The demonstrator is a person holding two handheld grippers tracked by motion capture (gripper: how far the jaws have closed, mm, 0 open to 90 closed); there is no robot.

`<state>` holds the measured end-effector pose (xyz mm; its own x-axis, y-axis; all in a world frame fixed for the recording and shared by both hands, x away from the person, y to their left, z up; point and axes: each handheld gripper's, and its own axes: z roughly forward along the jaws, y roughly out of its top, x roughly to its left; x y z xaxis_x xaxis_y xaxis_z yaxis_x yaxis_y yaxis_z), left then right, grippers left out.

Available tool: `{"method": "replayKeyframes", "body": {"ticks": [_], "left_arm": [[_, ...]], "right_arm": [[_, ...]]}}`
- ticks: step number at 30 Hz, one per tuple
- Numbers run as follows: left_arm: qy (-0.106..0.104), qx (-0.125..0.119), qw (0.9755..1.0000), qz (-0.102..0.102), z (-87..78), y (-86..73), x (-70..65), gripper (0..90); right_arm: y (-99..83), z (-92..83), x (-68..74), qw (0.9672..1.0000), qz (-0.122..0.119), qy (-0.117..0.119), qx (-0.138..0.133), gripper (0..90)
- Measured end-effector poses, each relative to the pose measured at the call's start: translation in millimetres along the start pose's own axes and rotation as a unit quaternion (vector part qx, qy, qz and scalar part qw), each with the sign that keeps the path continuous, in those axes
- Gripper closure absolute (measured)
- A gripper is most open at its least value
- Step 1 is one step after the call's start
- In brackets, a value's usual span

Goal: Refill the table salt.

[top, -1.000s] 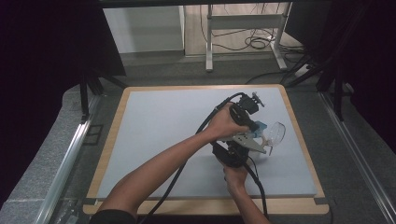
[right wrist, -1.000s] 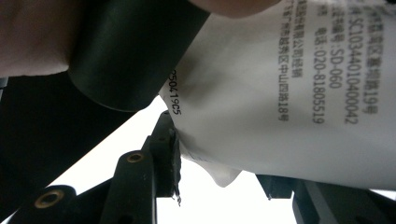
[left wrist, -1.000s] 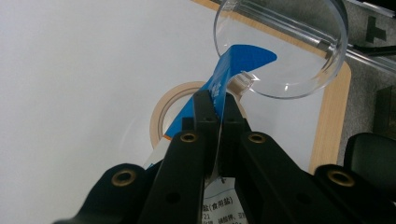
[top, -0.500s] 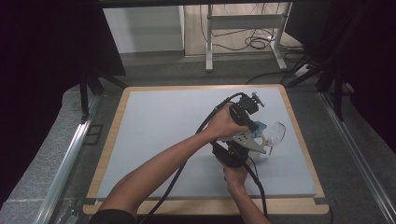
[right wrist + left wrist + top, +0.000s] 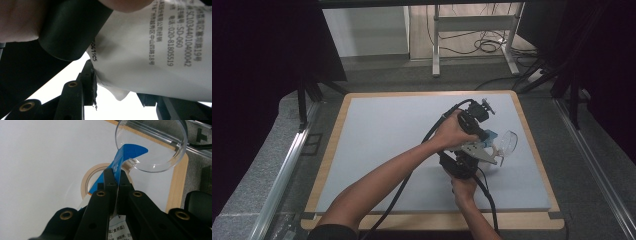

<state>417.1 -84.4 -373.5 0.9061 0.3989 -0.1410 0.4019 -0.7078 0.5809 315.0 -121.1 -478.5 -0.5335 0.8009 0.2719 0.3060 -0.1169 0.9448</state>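
L gripper [image 5: 115, 182] clamps salt packet [image 5: 125, 157] over clear dish [image 5: 160, 162]; R gripper [image 5: 117, 92] grips packet's bottom.

I see a bench [image 5: 377, 130] with a pale grey top and a light wooden border. A roll of beige tape [image 5: 87, 182] lies flat on it. Beyond the far edge, a metal stand [image 5: 472, 37] rises from grey floor, with black cables [image 5: 484, 47] coiled beside it.
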Motion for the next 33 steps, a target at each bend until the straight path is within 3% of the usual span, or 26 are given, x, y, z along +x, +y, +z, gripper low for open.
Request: {"method": "replayKeyframes", "body": {"ticks": [33], "left_arm": [[0.0,0.001,1.0,0.003,0.1,2.8,-2.8,90.0]], "right_arm": [[1.8,-2.4,-1.0,1.0,-0.001,-0.002,-0.006,57.1]]}}
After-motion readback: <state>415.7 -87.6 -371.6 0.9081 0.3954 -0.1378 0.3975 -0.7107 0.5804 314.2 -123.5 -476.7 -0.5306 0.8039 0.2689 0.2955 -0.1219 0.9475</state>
